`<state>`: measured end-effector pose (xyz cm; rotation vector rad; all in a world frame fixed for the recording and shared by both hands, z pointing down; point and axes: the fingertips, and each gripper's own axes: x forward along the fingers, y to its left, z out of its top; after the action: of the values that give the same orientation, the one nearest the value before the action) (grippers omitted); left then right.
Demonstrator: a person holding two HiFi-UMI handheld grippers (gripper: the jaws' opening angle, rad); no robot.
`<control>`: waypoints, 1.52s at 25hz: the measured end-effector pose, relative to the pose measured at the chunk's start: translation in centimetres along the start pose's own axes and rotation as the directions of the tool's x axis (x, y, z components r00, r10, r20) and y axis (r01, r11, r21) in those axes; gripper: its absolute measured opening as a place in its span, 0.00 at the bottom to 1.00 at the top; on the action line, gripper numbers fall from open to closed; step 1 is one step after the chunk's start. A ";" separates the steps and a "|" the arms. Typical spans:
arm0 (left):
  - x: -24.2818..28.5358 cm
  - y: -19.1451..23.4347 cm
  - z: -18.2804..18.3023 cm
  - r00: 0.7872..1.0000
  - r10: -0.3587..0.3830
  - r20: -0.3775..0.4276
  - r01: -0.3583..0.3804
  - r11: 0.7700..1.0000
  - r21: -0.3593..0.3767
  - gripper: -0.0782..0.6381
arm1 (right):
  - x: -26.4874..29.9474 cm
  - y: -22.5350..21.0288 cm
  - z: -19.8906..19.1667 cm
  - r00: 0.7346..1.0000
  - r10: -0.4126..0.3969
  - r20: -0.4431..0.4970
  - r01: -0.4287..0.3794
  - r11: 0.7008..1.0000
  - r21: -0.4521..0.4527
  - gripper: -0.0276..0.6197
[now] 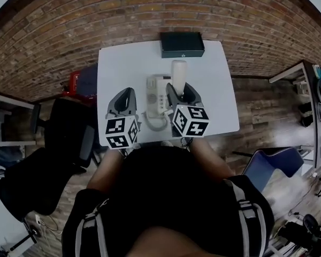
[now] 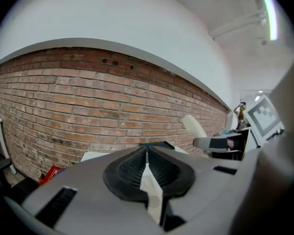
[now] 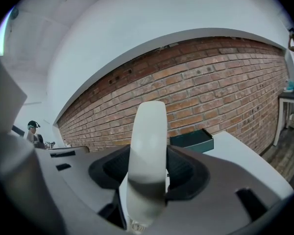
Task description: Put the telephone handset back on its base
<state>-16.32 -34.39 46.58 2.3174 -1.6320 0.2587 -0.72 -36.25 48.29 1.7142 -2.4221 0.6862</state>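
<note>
Handset clamped in right gripper; lower end hidden | left gripper closed

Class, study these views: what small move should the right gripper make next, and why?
Probably carry the right gripper leftward, over the base. Its jaws are clamped on the handset, which sits just right of the base, and the base's cradle looks empty. The left gripper is shut, off to the base's left, so it seems clear of the path.

On the worktop, the box lies at the far edge. The telephone base sits before it, with the handset just right of it.
</note>
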 end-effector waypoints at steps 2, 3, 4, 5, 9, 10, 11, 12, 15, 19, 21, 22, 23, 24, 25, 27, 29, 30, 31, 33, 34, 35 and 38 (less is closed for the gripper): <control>0.3 0.4 0.0 1.000 -0.026 -0.005 0.026 1.000 0.002 0.13 | 0.5 0.2 -0.7 1.000 -0.024 -0.015 0.024 1.000 0.005 0.36; 0.5 0.6 0.0 0.999 -0.039 -0.010 0.039 0.999 -0.001 0.13 | 0.8 0.4 -1.1 0.999 -0.036 -0.029 0.036 0.999 0.007 0.36; 0.5 0.8 -0.1 0.999 -0.052 -0.014 0.052 0.999 -0.006 0.13 | 1.1 0.5 -1.6 0.998 -0.046 -0.047 0.047 0.999 0.006 0.36; 0.5 1.0 -0.1 0.998 -0.062 -0.017 0.062 0.998 -0.010 0.13 | 1.4 0.7 -2.3 0.996 -0.055 -0.069 0.055 0.998 0.001 0.36; 0.2 2.0 -0.5 0.997 -0.073 -0.026 0.072 0.997 -0.038 0.13 | 3.1 1.4 -5.1 0.985 -0.075 -0.157 0.071 0.997 -0.025 0.36; 0.1 2.3 -0.6 0.997 -0.073 -0.027 0.072 0.996 -0.050 0.13 | 3.5 1.5 -5.8 0.981 -0.080 -0.178 0.076 0.997 -0.029 0.36; 0.0 2.6 -0.7 0.997 -0.072 -0.028 0.070 0.996 -0.059 0.13 | 3.9 1.6 -6.5 0.977 -0.085 -0.197 0.080 0.996 -0.032 0.36; -0.2 2.9 -0.8 0.997 -0.068 -0.028 0.066 0.996 -0.065 0.13 | 4.3 1.7 -7.2 0.972 -0.090 -0.216 0.084 0.996 -0.035 0.36; -0.8 4.0 -1.1 0.998 -0.053 -0.032 0.050 0.996 -0.075 0.13 | 5.6 2.1 -9.4 0.958 -0.097 -0.271 0.089 0.995 -0.041 0.36; -1.8 5.6 -1.5 0.999 -0.025 -0.040 0.022 0.996 -0.086 0.13 | 7.0 2.7 -12.0 0.935 -0.100 -0.339 0.090 0.995 -0.045 0.36; -2.2 6.1 -1.7 0.999 -0.014 -0.043 0.010 0.996 -0.092 0.13 | 7.4 2.8 -12.9 0.922 -0.111 -0.370 0.100 0.994 -0.048 0.36; -2.5 6.4 -1.7 0.999 -0.010 -0.045 0.005 0.996 -0.094 0.13 | 7.7 2.7 -13.5 0.915 -0.117 -0.386 0.106 0.993 -0.051 0.36; -2.7 6.6 -1.8 0.999 -0.005 -0.046 0.001 0.996 -0.094 0.13 | 8.1 2.7 -14.0 0.908 -0.126 -0.400 0.113 0.992 -0.055 0.36; -2.9 6.8 -1.9 0.999 -0.002 -0.048 -0.003 0.996 -0.094 0.13 | 8.4 2.6 -14.6 0.901 -0.137 -0.412 0.122 0.991 -0.061 0.36; -3.2 7.0 -1.9 0.999 0.002 -0.048 -0.006 0.996 -0.093 0.13 | 8.6 2.5 -15.1 0.894 -0.148 -0.423 0.133 0.989 -0.065 0.36; -3.7 7.2 -2.0 0.999 0.008 -0.046 -0.012 0.996 -0.091 0.13 | 8.9 2.2 -15.9 0.883 -0.165 -0.439 0.149 0.986 -0.071 0.36; -4.2 7.5 -2.1 0.999 0.016 -0.043 -0.020 0.996 -0.090 0.13 | 9.1 2.1 -16.5 0.876 -0.177 -0.450 0.156 0.984 -0.082 0.36; -4.4 7.6 -2.2 0.999 0.020 -0.043 -0.024 0.996 -0.090 0.13 | 9.2 2.1 -16.7 0.873 -0.180 -0.454 0.158 0.984 -0.086 0.36; -4.6 7.7 -2.3 0.999 0.023 -0.045 -0.027 0.996 -0.090 0.13 | 9.3 2.0 -16.9 0.871 -0.182 -0.457 0.159 0.983 -0.089 0.36; -5.0 7.9 -2.6 0.998 0.027 -0.053 -0.031 0.996 -0.083 0.13 | 9.6 2.0 -17.2 0.866 -0.189 -0.462 0.166 0.982 -0.090 0.36; -5.2 8.0 -2.8 0.998 0.028 -0.057 -0.033 0.996 -0.077 0.13 | 9.8 1.9 -17.5 0.863 -0.193 -0.467 0.172 0.981 -0.088 0.36; -5.3 8.1 -2.9 0.998 0.030 -0.059 -0.034 0.997 -0.073 0.13 | 9.9 1.8 -17.8 0.859 -0.197 -0.473 0.178 0.980 -0.085 0.36; -5.8 8.1 -3.0 0.998 0.037 -0.059 -0.041 0.997 -0.069 0.13 | 10.4 1.5 -18.5 0.850 -0.211 -0.483 0.195 0.977 -0.082 0.36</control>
<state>-25.88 -30.80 48.73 2.2077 -1.6336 0.2700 -9.11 -37.30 67.80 1.5211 -1.8668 0.9161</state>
